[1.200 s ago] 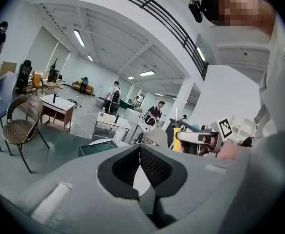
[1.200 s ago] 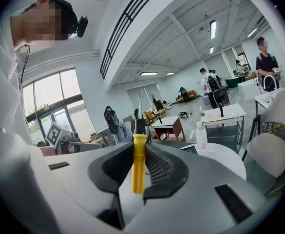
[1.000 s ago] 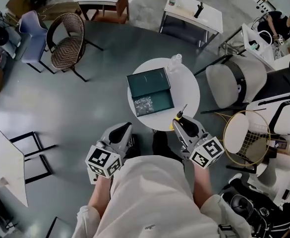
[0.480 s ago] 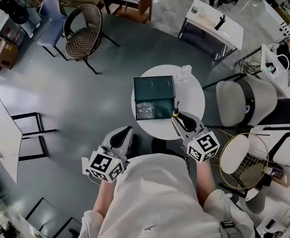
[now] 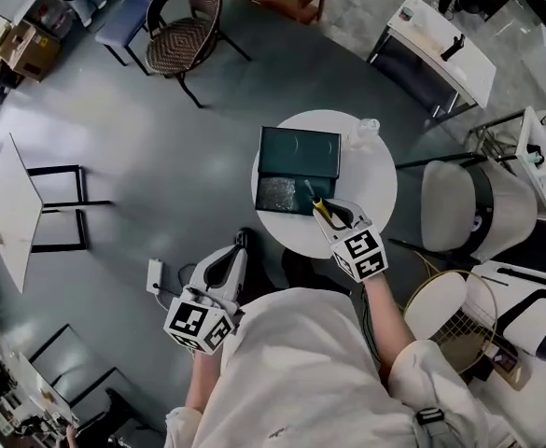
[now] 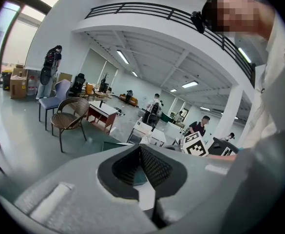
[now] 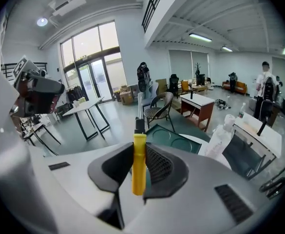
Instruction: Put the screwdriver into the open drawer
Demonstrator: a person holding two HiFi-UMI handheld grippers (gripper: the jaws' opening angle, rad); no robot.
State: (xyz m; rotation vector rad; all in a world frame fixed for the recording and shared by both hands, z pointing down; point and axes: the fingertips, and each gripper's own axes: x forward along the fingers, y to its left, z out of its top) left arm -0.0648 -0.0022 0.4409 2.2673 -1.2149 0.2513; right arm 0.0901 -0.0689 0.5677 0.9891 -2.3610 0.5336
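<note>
Head view: R gripper (image 5: 331,211) out over drawer (image 5: 277,207), jaws gripping screwdriver (image 5: 317,205); L gripper (image 5: 238,245) low at side, jaws together

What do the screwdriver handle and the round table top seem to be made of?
Screwdriver: handle looks like smooth yellow plastic, uniform colour with slight sheen. Round table: top looks white and matte, possibly painted or laminated; the material underneath can't be told.

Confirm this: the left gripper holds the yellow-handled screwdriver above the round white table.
Wrong gripper. The right gripper holds the yellow-handled screwdriver above the round white table, as the right gripper view shows; the left gripper is shut on nothing.
</note>
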